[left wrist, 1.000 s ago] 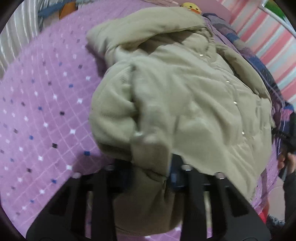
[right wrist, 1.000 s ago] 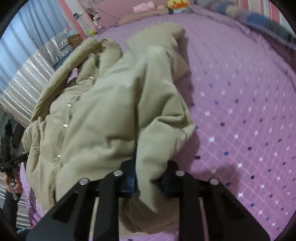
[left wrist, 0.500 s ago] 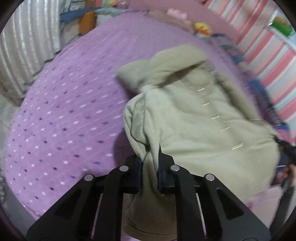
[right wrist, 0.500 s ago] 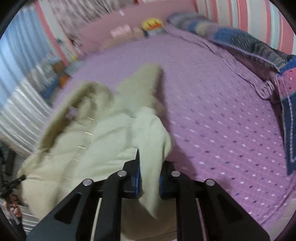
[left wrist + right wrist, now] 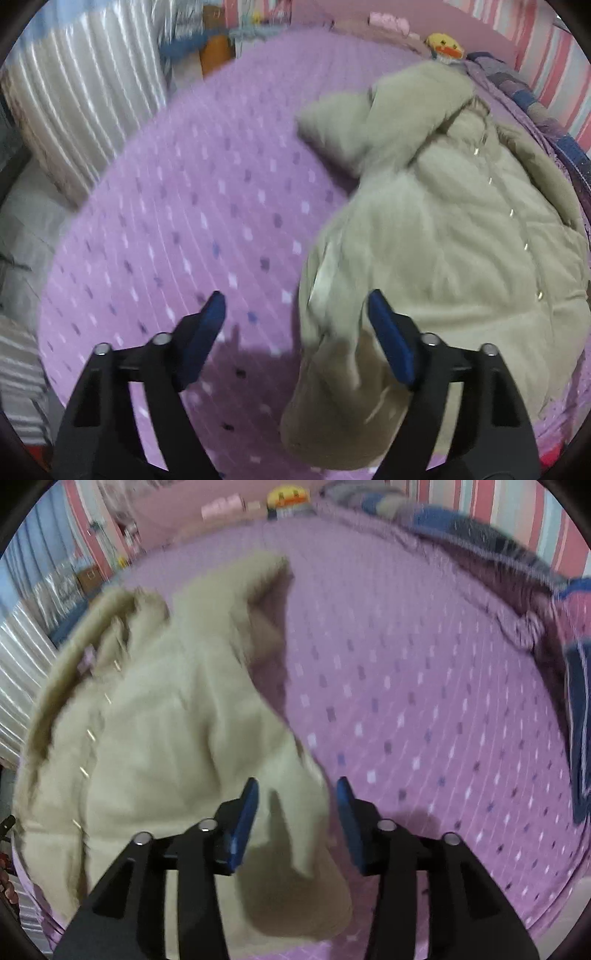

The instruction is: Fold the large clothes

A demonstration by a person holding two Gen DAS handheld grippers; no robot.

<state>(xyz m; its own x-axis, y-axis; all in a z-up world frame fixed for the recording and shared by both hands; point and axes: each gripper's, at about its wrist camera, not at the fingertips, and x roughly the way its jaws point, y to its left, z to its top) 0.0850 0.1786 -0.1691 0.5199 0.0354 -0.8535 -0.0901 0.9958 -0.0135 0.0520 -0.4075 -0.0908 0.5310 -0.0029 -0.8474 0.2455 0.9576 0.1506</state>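
Note:
A beige padded jacket point(image 5: 436, 236) lies on the purple dotted bedspread point(image 5: 207, 206), its snap-button front facing up. In the left wrist view it fills the right half. My left gripper point(image 5: 295, 317) is open above the bed, its right pad over the jacket's near edge, and it holds nothing. In the right wrist view the jacket point(image 5: 155, 738) fills the left half on the bedspread point(image 5: 424, 701). My right gripper point(image 5: 297, 801) is open above the jacket's near right edge, with fabric showing between the pads but not clamped.
A yellow plush toy point(image 5: 445, 46) and pink items sit by the headboard. A blue-patterned quilt point(image 5: 461, 531) runs along the striped wall side. A silvery curtain point(image 5: 85, 96) and the bed's edge lie to the left. A cardboard box point(image 5: 216, 57) stands beyond the bed.
Both grippers were shut on the jacket's near edge and have opened and let it go. They have lifted back a little and the fabric has dropped onto the bed.

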